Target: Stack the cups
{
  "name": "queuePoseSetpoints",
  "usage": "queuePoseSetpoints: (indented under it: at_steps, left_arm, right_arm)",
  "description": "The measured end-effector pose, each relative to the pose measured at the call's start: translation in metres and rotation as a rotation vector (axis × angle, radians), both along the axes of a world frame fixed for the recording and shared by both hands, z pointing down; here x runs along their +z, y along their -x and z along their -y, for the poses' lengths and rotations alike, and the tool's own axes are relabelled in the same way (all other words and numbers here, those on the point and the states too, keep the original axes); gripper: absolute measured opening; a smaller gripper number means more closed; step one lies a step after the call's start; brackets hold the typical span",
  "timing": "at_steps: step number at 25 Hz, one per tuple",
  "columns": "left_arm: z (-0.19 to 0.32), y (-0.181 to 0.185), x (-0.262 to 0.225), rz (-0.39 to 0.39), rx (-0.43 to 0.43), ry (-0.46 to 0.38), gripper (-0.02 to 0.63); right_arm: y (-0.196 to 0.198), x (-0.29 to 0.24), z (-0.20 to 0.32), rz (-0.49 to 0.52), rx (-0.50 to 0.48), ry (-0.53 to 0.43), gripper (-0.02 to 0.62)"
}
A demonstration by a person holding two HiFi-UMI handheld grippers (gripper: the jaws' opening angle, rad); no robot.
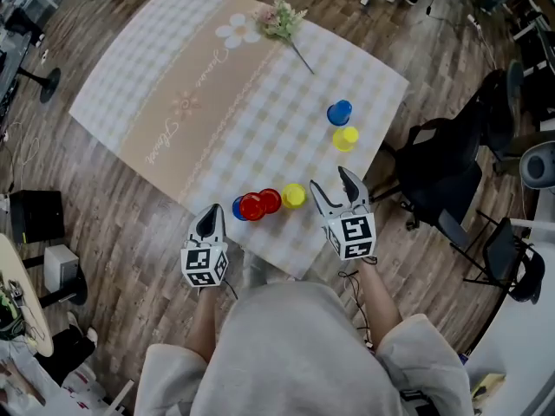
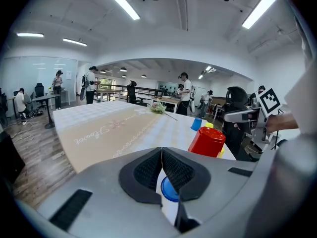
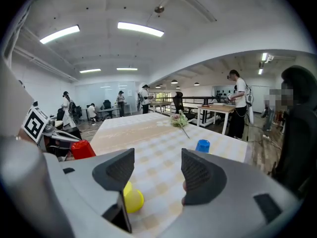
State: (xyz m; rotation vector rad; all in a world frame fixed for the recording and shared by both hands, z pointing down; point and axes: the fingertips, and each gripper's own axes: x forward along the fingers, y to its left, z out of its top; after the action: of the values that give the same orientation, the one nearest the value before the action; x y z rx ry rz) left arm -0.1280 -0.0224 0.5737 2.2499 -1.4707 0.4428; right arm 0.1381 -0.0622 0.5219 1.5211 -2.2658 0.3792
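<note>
Several cups stand upside down on the checked tablecloth (image 1: 217, 94). Near the front edge a blue cup (image 1: 238, 208), two red cups (image 1: 253, 206) (image 1: 270, 200) and a yellow cup (image 1: 294, 195) form a tight row. Farther right stand a second blue cup (image 1: 339, 112) and a second yellow cup (image 1: 345, 138). My left gripper (image 1: 211, 213) is shut and holds nothing, just left of the row; the near blue cup (image 2: 168, 190) shows behind its jaws, with a red cup (image 2: 207, 141) beyond. My right gripper (image 1: 334, 187) is open and empty, right of the yellow cup (image 3: 132, 200).
A sprig of flowers (image 1: 282, 17) lies at the table's far edge. Black office chairs (image 1: 442, 167) stand close to the table's right side. Wooden floor (image 1: 130, 224) surrounds the table. People stand and sit at desks far behind.
</note>
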Motion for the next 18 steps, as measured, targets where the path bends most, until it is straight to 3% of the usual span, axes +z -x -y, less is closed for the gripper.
queuePoseSetpoints:
  at_steps: [8,18]
  left_arm:
    - [0.008,-0.004,0.006,0.010,0.019,0.020,0.014]
    - [0.015,-0.003,0.007,0.015,0.008,0.034,0.014]
  right_arm:
    - [-0.056,0.034,0.024,-0.007,0.158,0.047,0.294]
    - [-0.090,0.074,0.067,-0.037,0.224,0.105,0.298]
